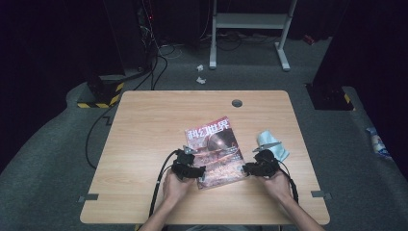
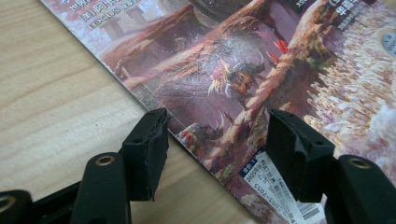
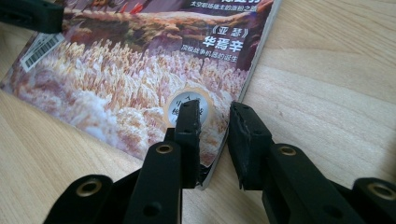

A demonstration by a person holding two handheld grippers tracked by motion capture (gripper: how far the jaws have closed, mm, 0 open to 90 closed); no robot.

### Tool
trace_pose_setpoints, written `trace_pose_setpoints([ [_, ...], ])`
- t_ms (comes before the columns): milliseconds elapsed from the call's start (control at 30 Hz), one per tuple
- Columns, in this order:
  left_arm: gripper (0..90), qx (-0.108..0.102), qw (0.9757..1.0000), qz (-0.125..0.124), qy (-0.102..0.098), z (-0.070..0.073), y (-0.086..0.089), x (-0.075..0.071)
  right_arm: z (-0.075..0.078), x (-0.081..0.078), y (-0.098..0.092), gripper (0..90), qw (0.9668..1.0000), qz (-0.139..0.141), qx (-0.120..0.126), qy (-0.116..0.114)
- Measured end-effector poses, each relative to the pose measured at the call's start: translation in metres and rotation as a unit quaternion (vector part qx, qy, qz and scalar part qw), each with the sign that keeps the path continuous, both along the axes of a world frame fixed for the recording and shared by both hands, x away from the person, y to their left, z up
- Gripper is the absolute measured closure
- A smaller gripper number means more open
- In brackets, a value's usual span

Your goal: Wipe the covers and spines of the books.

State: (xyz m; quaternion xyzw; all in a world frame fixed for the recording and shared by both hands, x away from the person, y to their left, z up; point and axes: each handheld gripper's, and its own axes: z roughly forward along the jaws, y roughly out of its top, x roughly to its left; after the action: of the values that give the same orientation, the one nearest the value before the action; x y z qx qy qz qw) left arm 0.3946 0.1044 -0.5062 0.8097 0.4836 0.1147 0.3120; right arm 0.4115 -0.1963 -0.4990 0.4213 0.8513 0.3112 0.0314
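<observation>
**Two grippers closing in on a magazine's near corners**

The magazine (image 1: 214,151) is lying flat on the table (image 1: 144,125), looking light, floppy and glossy, best pinched at an edge. The left gripper (image 2: 215,140) is straddling its spine edge, jaws spread. The right gripper (image 3: 212,126) is bracketing the fore edge, not yet clamping. The high view is also showing a blue cloth (image 1: 270,142)

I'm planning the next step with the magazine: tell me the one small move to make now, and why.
Probably close the right gripper on the magazine. Its fingers straddle the magazine's open edge without pinching it, while the left gripper hangs open over the spine edge.
</observation>
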Motion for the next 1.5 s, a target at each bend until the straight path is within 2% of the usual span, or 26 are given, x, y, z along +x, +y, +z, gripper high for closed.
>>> trace_pose_setpoints([
  [133, 38.5, -0.001, 1.0000, 0.005, -0.003, 0.000, 0.002, 0.008, -0.001, 0.000, 0.002, 73.5, 1.0000, 0.003, 0.002, -0.002],
  [233, 38.7, 0.004, 1.0000, 0.005, 0.000, 0.001, 0.004, 0.014, -0.001, 0.000, 0.006, 73.3, 1.0000, 0.002, 0.004, -0.002],
  [467, 38.9, 0.021, 0.9997, 0.013, -0.005, 0.003, 0.006, 0.034, -0.001, 0.002, 0.017, 73.3, 0.9998, 0.005, -0.004, -0.017],
  [533, 39.4, 0.033, 0.9994, 0.010, -0.008, 0.004, 0.007, 0.040, -0.002, 0.003, 0.020, 73.3, 0.9999, 0.001, 0.000, -0.015],
  [567, 39.4, 0.034, 0.9994, 0.010, -0.007, 0.004, 0.006, 0.043, -0.003, 0.004, 0.021, 73.3, 0.9997, 0.004, 0.002, -0.023],
  [633, 39.6, 0.036, 0.9992, 0.013, -0.013, 0.004, 0.008, 0.048, -0.004, 0.006, 0.023, 73.3, 0.9997, -0.001, 0.007, -0.023],
  [767, 39.9, 0.039, 0.9990, 0.017, -0.011, 0.004, 0.010, 0.058, -0.006, 0.012, 0.027, 73.2, 0.9995, -0.007, 0.015, -0.025],
  [900, 40.0, 0.033, 0.9988, 0.029, -0.021, 0.002, 0.016, 0.065, -0.004, 0.019, 0.037, 73.1, 0.9993, -0.008, 0.001, -0.037],
  [1033, 40.1, 0.020, 0.9986, 0.041, -0.029, -0.001, 0.024, 0.072, -0.005, 0.024, 0.044, 73.1, 0.9991, -0.008, 0.002, -0.041],
  [1200, 39.9, 0.007, 0.9985, 0.046, -0.029, -0.003, 0.029, 0.074, -0.005, 0.028, 0.049, 70.9, 0.9989, -0.011, 0.000, -0.045],
  [1300, 39.3, 0.007, 0.9987, 0.046, -0.023, -0.001, 0.030, 0.072, -0.002, 0.028, 0.046, 67.0, 0.9991, -0.011, 0.003, -0.041],
  [1367, 38.3, 0.014, 0.9986, 0.044, -0.023, 0.000, 0.032, 0.070, 0.003, 0.025, 0.038, 66.7, 0.9983, -0.019, 0.008, -0.055],
  [1400, 37.9, 0.010, 0.9987, 0.045, -0.022, 0.001, 0.034, 0.068, 0.006, 0.024, 0.034, 66.4, 0.9978, -0.023, 0.009, -0.062],
  [1500, 37.0, 0.013, 0.9988, 0.043, -0.020, 0.005, 0.038, 0.064, 0.016, 0.023, 0.011, 65.1, 0.9953, -0.056, 0.000, -0.079],
])
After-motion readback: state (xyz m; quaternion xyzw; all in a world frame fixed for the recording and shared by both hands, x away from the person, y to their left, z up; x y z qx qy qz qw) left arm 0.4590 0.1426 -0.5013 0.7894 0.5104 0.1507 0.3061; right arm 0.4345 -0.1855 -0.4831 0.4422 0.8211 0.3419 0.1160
